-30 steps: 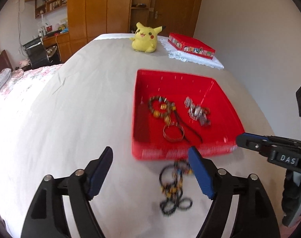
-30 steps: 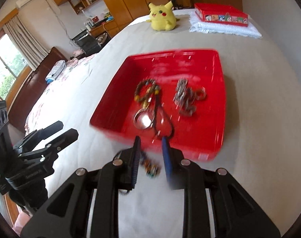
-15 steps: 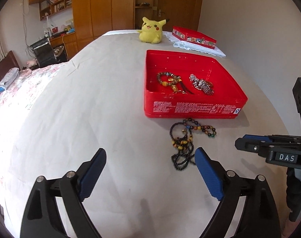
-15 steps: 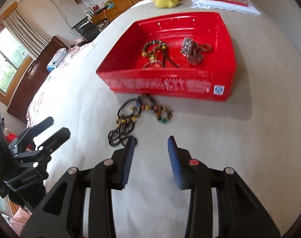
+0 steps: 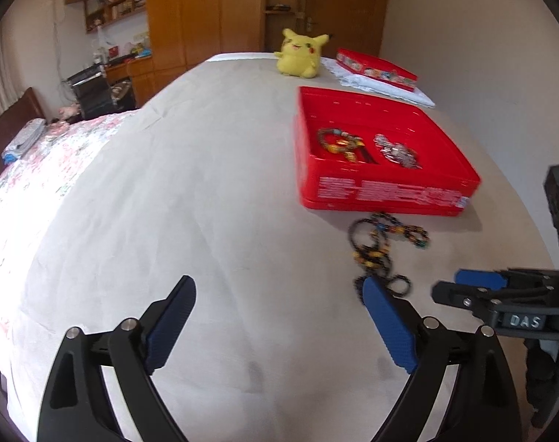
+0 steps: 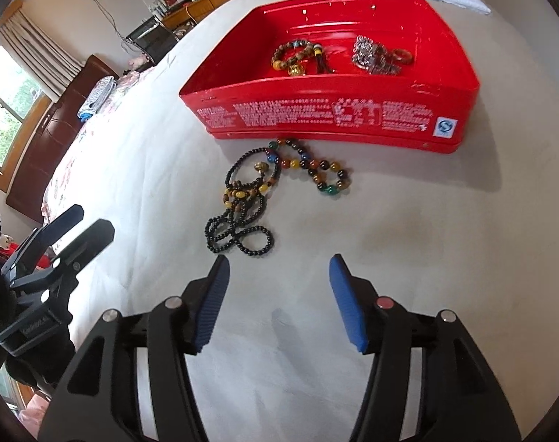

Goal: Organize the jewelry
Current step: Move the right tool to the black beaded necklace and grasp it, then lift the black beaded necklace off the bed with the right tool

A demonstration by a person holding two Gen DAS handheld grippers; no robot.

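Note:
A red tray (image 6: pixel 327 114) sits on the beige bedspread, holding a brown beaded bracelet (image 6: pixel 290 57) and a silver chain piece (image 6: pixel 375 57). In front of its near wall lie a coloured bead bracelet (image 6: pixel 316 169) and a tangled black bead string (image 6: pixel 239 235). My right gripper (image 6: pixel 279 261) hovers just short of the black beads, its jaws opening with nothing between them. My left gripper (image 5: pixel 279 287) is wide open and empty, left of the beads (image 5: pixel 375 254), with its right finger hiding their near end. The tray (image 5: pixel 386 191) lies beyond.
A yellow plush toy (image 5: pixel 301 57) and a flat red box (image 5: pixel 375 68) on a white cloth sit at the bed's far end. A floral sheet (image 5: pixel 58 154) covers the left side. Wooden wardrobes and a desk stand behind. Each gripper shows at the edge of the other's view.
Both grippers have drawn back from the tray and sunk toward the bedspread. The right jaws have spread from nearly shut to well apart. The left jaws widened slightly.

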